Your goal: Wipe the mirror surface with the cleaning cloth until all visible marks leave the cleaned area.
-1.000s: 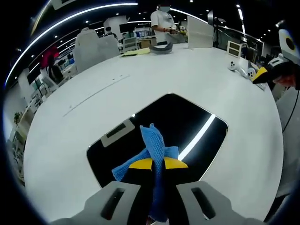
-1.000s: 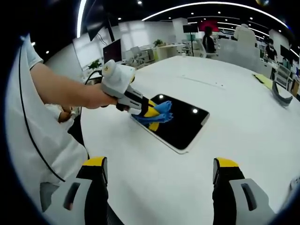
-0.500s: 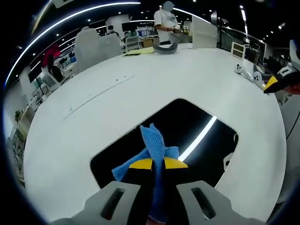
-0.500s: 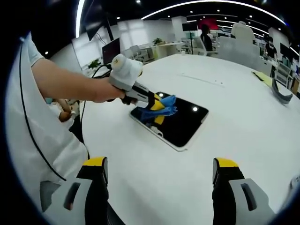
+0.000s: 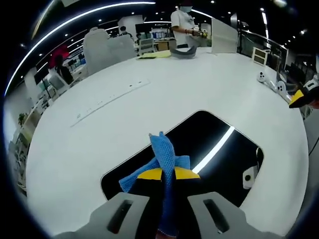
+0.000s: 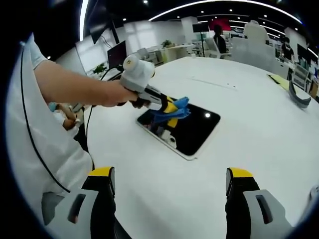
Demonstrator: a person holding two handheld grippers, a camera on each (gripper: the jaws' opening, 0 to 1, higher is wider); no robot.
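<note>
The left gripper (image 5: 168,175), with yellow-tipped grey jaws, is clamped on a crumpled blue woven cleaning cloth (image 5: 162,159), whose folds stick up past the jaw tips toward 12 o'clock in the left gripper view. Beneath the cloth lies a flat rectangular black-surfaced mirror (image 5: 219,159) with a pale rim, resting on a large white round-edged table (image 5: 124,109); a bright strip of ceiling light reflects across it toward 2 o'clock.

In the right gripper view the mirror (image 6: 192,130) sits near the centre of the table (image 6: 259,124), and the left gripper (image 6: 170,107) comes in from 10 o'clock, held by a person's hand (image 6: 112,93), pressing the cloth (image 6: 172,110) over the mirror's near-left part. The right gripper (image 6: 169,181) hangs above the table at 6 o'clock, its yellow-tipped jaws spread wide apart with nothing between them, well apart from the mirror.

A grey curved object (image 6: 298,98) lies on the table at 3 o'clock.
</note>
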